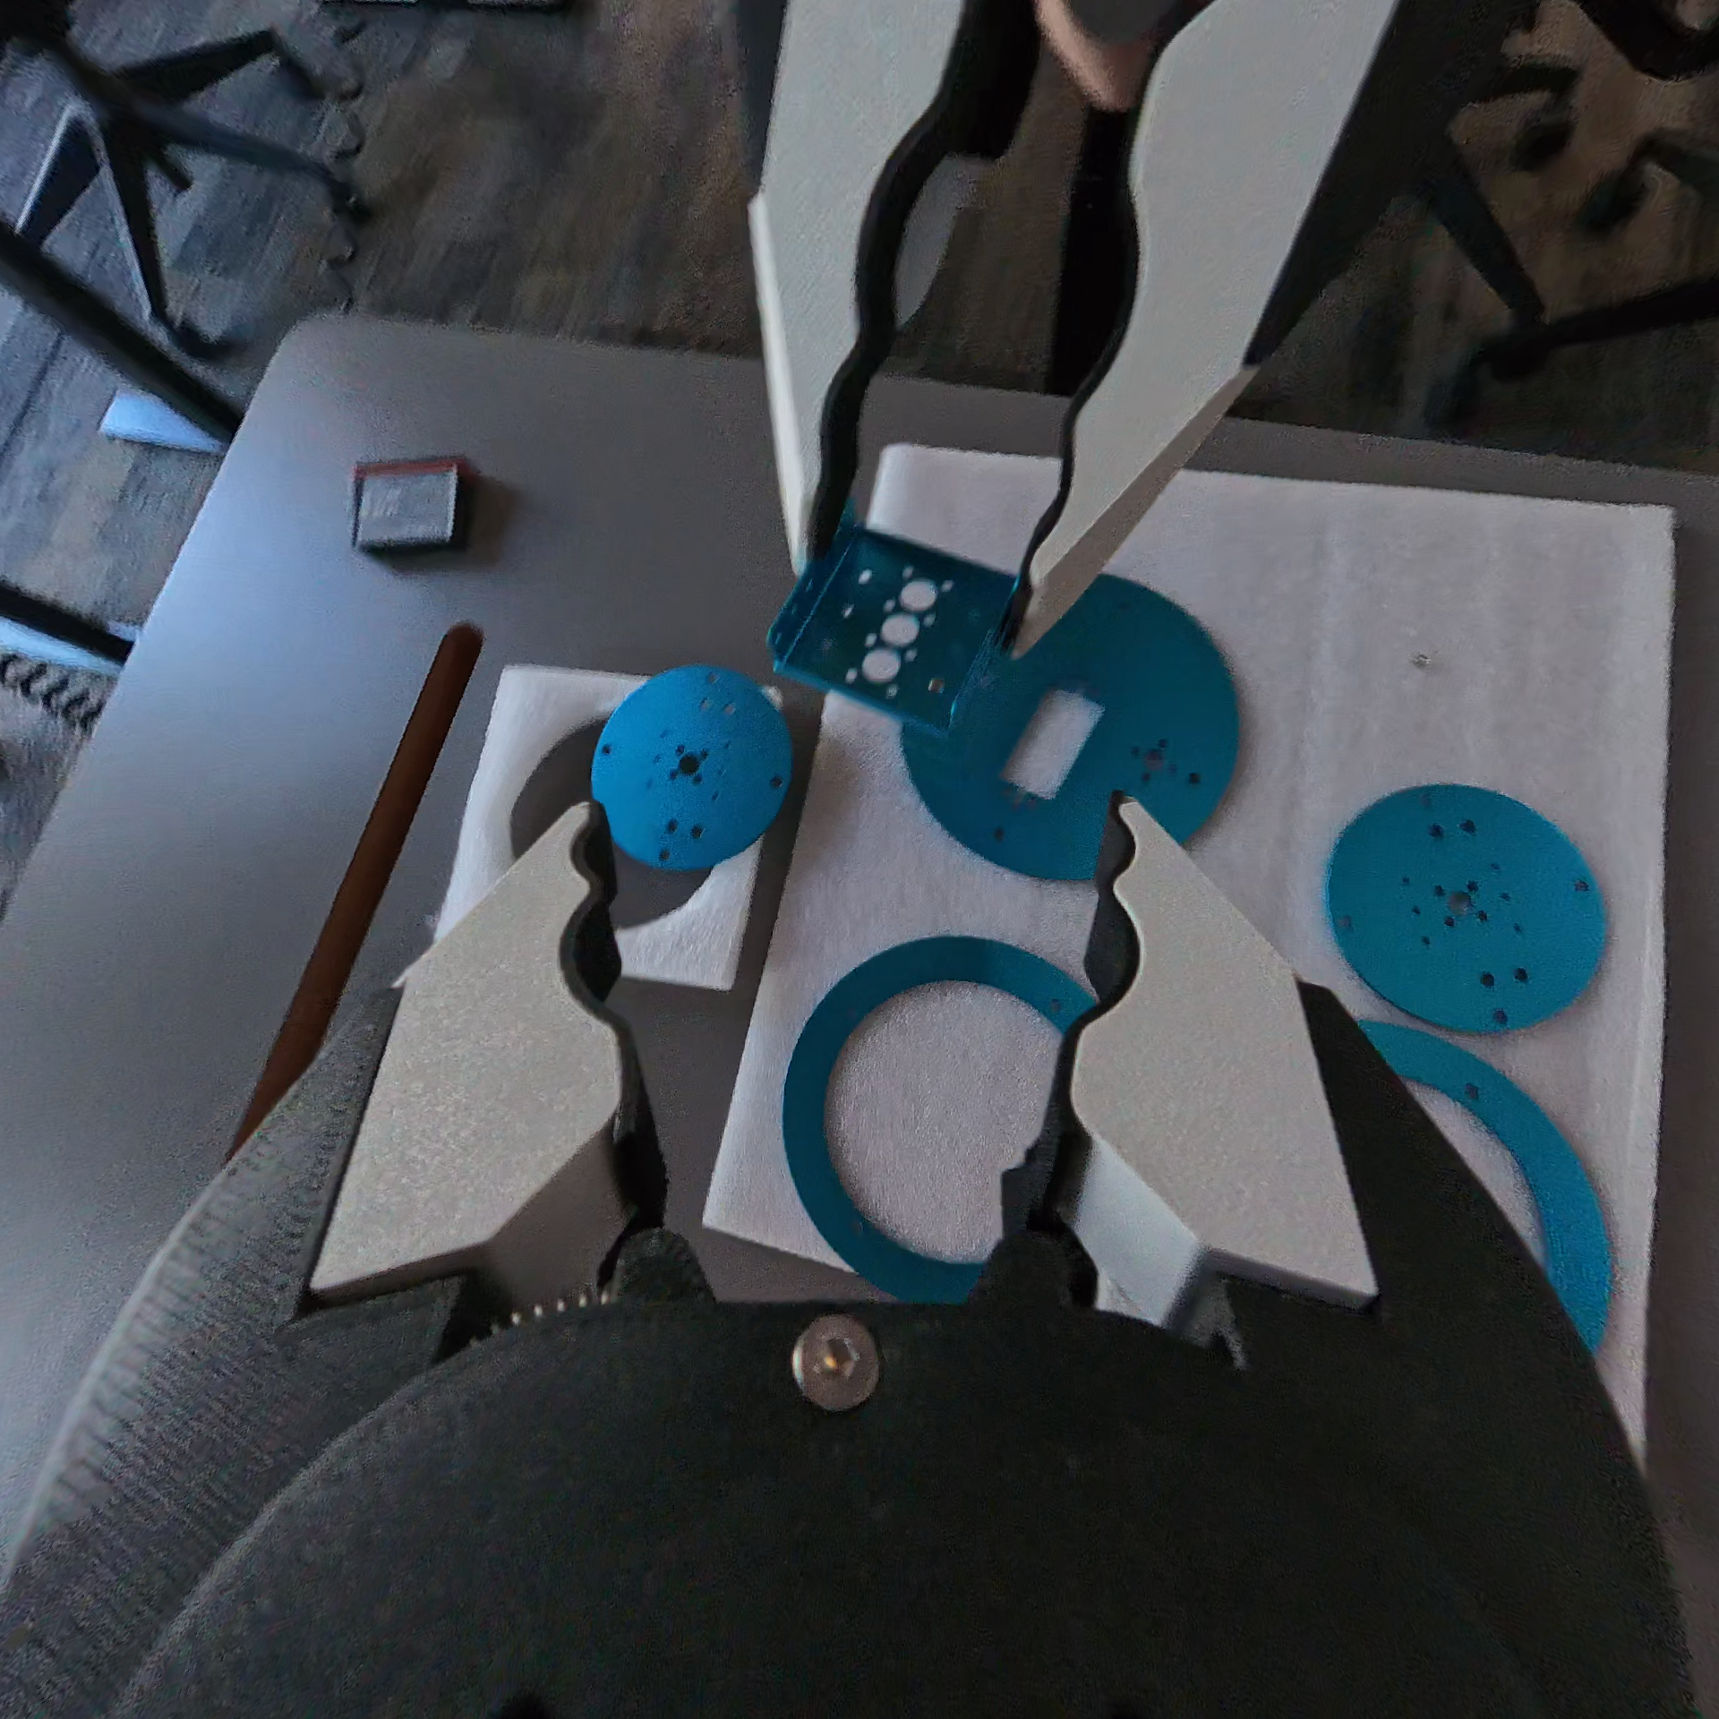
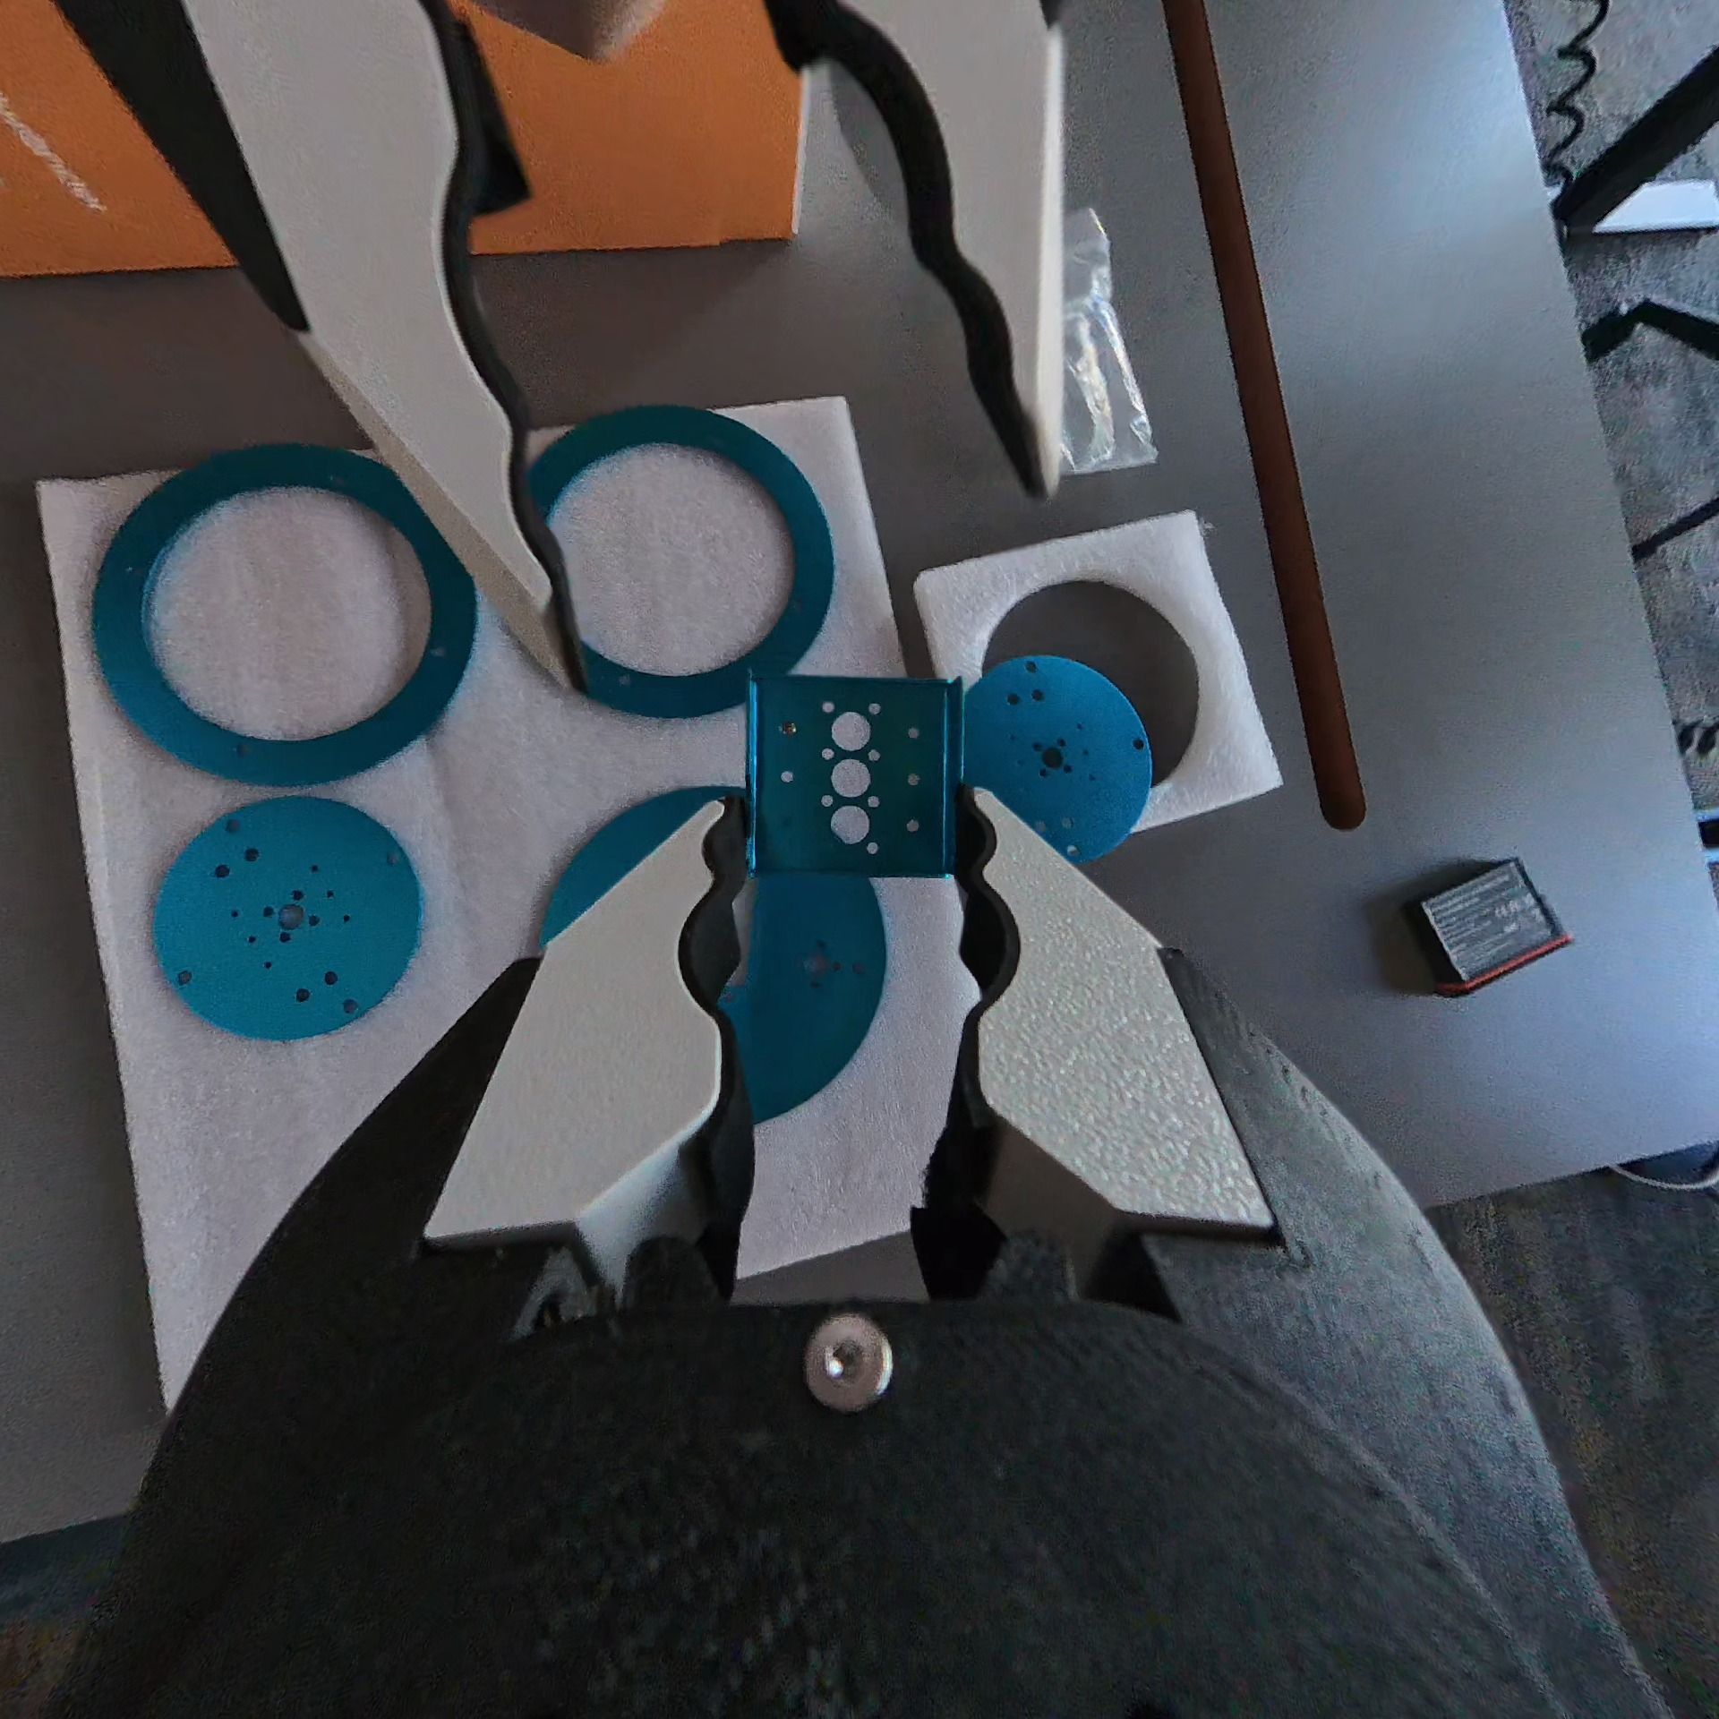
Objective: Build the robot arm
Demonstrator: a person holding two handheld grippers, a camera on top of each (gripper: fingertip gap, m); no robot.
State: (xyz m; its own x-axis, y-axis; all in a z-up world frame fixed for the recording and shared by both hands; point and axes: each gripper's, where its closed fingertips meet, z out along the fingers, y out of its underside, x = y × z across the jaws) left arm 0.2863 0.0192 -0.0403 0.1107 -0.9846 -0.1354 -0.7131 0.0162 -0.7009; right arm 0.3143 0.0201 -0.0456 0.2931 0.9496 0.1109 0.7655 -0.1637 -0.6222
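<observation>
My right gripper [image 2: 851, 814] is shut on a blue U-shaped bracket [image 2: 851, 777] with three round holes, holding it by its side walls just above a blue disc with a rectangular slot [image 2: 809, 986]. In the left wrist view the bracket [image 1: 884, 642] hangs from the right gripper [image 1: 921, 586] over that slotted disc [image 1: 1116, 707]. My left gripper [image 1: 856, 819] is open and empty, hovering between a small blue disc [image 1: 693, 767] and a blue ring [image 1: 809, 1098]. The small disc leans on a white foam square with a round hole [image 1: 502, 744].
The white foam sheet [image 1: 1395, 605] on the grey table [image 1: 233, 744] also holds a second ring [image 1: 1525, 1163] and a drilled disc [image 1: 1465, 921]. A long brown rod [image 1: 372, 884], a small black block [image 1: 409, 507], an orange box [image 2: 605, 139] and a clear bag [image 2: 1102, 353] lie around. Some 4 centimeters of space lies between my two pairs of fingers. The left tips stand about 20 centimeters off the long brown rod [image 1: 372, 884]. Look for it in the right wrist view [image 2: 1285, 561] too.
</observation>
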